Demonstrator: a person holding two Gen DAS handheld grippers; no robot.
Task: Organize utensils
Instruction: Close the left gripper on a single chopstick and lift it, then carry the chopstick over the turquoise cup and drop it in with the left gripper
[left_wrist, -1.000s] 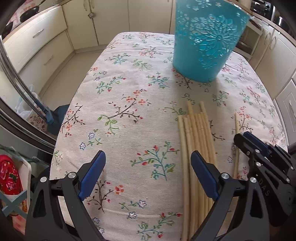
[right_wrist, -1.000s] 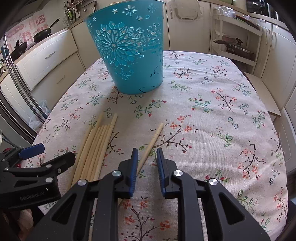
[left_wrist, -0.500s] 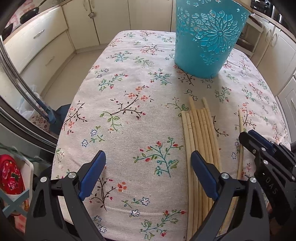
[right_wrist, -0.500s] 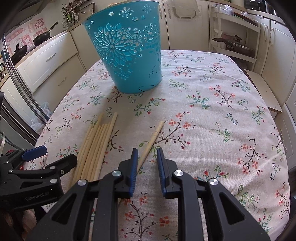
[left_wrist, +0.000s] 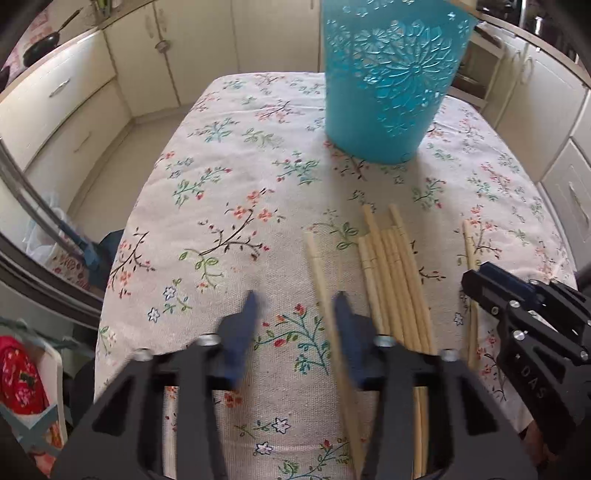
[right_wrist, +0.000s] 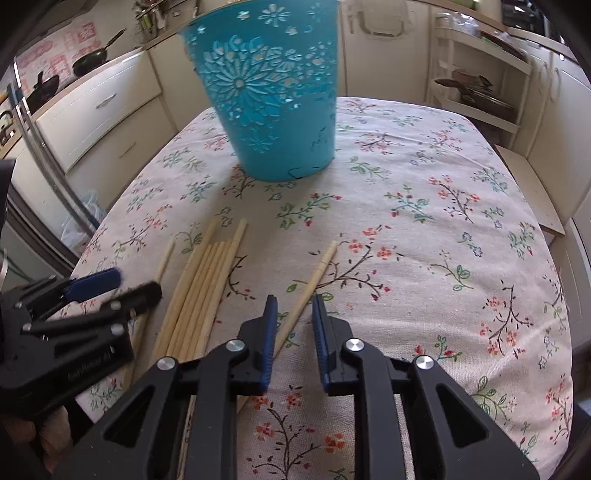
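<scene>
Several pale wooden chopsticks (left_wrist: 397, 284) lie in a bundle on the floral tablecloth, also in the right wrist view (right_wrist: 201, 291). One chopstick (left_wrist: 323, 291) lies apart, between the fingers of my left gripper (left_wrist: 295, 310), whose motion-blurred jaws stand partly closed with a gap. A single chopstick (right_wrist: 308, 286) runs between the fingers of my right gripper (right_wrist: 293, 306), whose jaws stand narrowly apart around it. A teal cut-out bucket (left_wrist: 389, 77) stands upright at the table's far side; it also shows in the right wrist view (right_wrist: 273, 92).
The table (right_wrist: 461, 236) has rounded edges dropping off left and right. Cream kitchen cabinets (left_wrist: 66, 96) surround it. A shelf unit (right_wrist: 476, 85) with pans stands at the far right. A red bag (left_wrist: 20, 376) hangs at lower left.
My left gripper's jaws have closed much narrower and shifted right, around one chopstick now separated from the bundle. The right gripper has hardly moved.
</scene>
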